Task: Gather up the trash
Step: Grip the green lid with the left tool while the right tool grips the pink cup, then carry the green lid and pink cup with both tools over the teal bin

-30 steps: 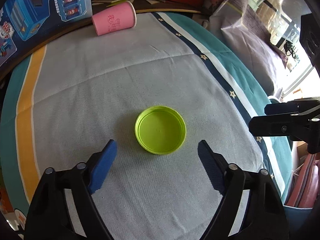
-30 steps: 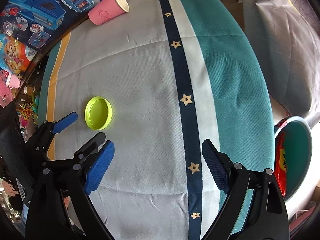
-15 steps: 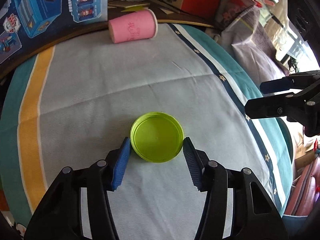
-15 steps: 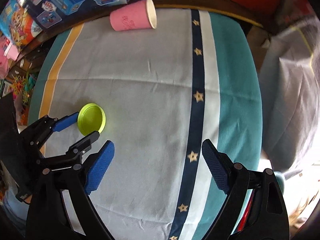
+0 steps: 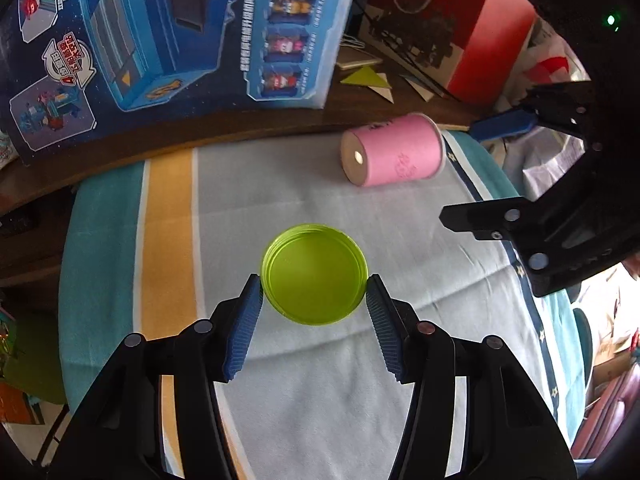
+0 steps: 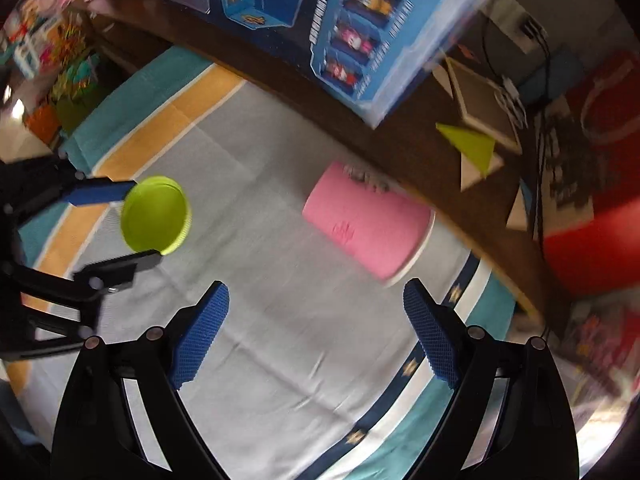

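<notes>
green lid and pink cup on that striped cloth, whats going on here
A person is picking up trash with a handheld gripper in each hand. The left gripper is clamped on the green lid, its pads pressing the rim on both sides, and seems to hold it clear of the striped cloth. The right gripper is open and empty, pointed at the pink cup lying on its side near the cloth's far edge, probably the next pickup.

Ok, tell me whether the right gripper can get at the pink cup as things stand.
Probably yes. The right gripper is open and empty, and the pink cup lies on its side just ahead of it on the cloth, nothing between. The left gripper, shut on the green lid, is off to the side.
</notes>
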Demonstrator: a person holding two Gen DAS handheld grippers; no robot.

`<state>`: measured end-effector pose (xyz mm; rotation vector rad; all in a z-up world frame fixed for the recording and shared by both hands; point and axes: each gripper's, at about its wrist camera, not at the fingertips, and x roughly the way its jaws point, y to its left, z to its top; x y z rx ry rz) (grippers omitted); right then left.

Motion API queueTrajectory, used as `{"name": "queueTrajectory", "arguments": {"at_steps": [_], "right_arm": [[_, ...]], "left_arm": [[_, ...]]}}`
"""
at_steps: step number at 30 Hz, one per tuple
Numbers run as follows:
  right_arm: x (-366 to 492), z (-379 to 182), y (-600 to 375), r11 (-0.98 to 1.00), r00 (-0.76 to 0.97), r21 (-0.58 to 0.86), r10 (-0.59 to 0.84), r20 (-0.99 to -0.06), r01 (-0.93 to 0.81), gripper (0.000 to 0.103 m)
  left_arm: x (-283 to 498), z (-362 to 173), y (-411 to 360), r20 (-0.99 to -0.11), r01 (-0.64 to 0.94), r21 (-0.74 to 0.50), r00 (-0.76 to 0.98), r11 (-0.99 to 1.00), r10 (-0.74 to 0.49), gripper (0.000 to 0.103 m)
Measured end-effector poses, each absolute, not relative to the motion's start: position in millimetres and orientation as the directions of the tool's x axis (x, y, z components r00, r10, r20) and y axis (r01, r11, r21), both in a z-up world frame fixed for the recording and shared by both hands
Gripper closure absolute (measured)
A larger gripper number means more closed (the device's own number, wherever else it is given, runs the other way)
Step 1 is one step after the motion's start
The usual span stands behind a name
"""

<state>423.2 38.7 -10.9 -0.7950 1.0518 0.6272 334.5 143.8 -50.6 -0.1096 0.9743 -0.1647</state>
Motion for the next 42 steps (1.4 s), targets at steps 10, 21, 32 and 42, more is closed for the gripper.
{"name": "queueTrajectory", "arguments": {"at_steps": [10, 21, 32, 42], "right_arm": [[473.9, -62.2, 60.8, 0.340, 0.422, -0.435, -0.117, -0.899, -0.834, 0.018], [468.5, -61.0, 48.0, 0.438, 0.414, -0.391, -0.046, -0.909, -0.810, 0.031], [390.3, -29.3, -33.9, 0.718, 0.354, -0.235, 0.017, -0.935, -0.655, 0.037], [285.3, -8.8, -169.5, 0.908, 0.342, -0.018, 0.139, -0.929, -0.419, 0.036]], "left_arm": [[376.8, -57.5, 154.0, -0.824, 0.096, -0.162, 0.535, 0.982, -0.189, 0.049], [382.2, -65.7, 140.8, -0.838, 0.095, -0.153, 0.515, 0.984, -0.180, 0.048], [332.0, -44.1, 90.4, -0.832, 0.159, -0.142, 0.516, 0.977, -0.205, 0.048], [273.1, -29.6, -14.5, -0.819, 0.317, -0.173, 0.479, 0.932, -0.315, 0.048]]}}
